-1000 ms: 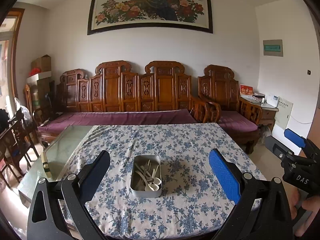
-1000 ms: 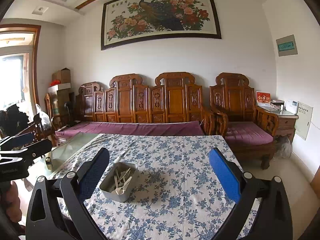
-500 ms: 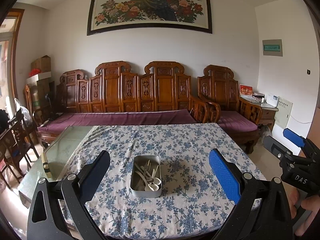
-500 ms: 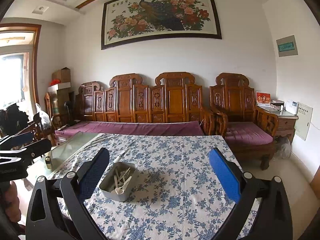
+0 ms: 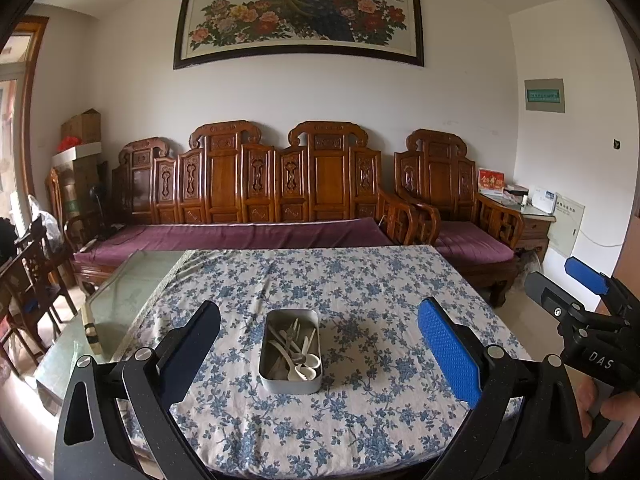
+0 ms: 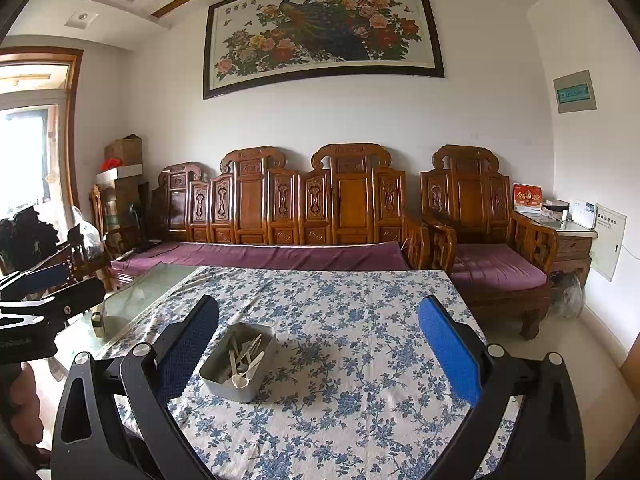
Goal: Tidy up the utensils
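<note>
Metal tin (image 5: 291, 351) of white spoons (image 5: 298, 354) sits mid-counter (image 5: 360, 280); both my jaws gape wide and empty above the near edge, left squared up on it to reach in

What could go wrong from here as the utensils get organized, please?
1. The white plastic spoons and forks lie tangled in the metal tin; pinching one could well drag its neighbours out.
2. The tin looks light and sits on a wrinkled floral tablecloth, so a push might slide it.
3. The left hand-held gripper and right hand-held gripper, both open, face the same tin and may collide.
</note>
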Motion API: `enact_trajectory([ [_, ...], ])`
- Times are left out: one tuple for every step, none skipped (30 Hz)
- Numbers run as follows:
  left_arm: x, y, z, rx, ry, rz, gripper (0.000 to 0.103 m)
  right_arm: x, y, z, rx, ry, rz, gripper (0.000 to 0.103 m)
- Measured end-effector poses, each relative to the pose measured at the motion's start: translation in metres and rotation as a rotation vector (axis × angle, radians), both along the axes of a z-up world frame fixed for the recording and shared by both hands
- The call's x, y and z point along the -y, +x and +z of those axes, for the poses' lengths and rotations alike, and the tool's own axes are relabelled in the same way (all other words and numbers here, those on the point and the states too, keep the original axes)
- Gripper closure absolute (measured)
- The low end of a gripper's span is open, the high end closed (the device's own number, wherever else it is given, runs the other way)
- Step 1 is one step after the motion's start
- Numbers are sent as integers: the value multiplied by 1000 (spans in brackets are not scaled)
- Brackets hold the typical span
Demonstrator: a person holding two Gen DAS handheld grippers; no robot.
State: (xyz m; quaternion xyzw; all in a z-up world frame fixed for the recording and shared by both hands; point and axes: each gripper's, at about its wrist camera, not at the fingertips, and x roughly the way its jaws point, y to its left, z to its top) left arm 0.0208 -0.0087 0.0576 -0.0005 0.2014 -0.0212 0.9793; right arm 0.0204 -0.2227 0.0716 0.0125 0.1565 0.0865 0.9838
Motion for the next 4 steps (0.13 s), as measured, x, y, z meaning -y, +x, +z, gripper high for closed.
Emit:
enact_trajectory([
  [0,0,0,0,-3,-1,8,0,0,0,0,0,0,2],
  [0,0,0,0,-4,-2,8,0,0,0,-1,0,0,2],
  [0,0,0,0,-4,-2,8,0,0,0,0,-1,0,2],
  [-1,0,0,0,-4,-2,8,0,0,0,-1,-1,0,2],
])
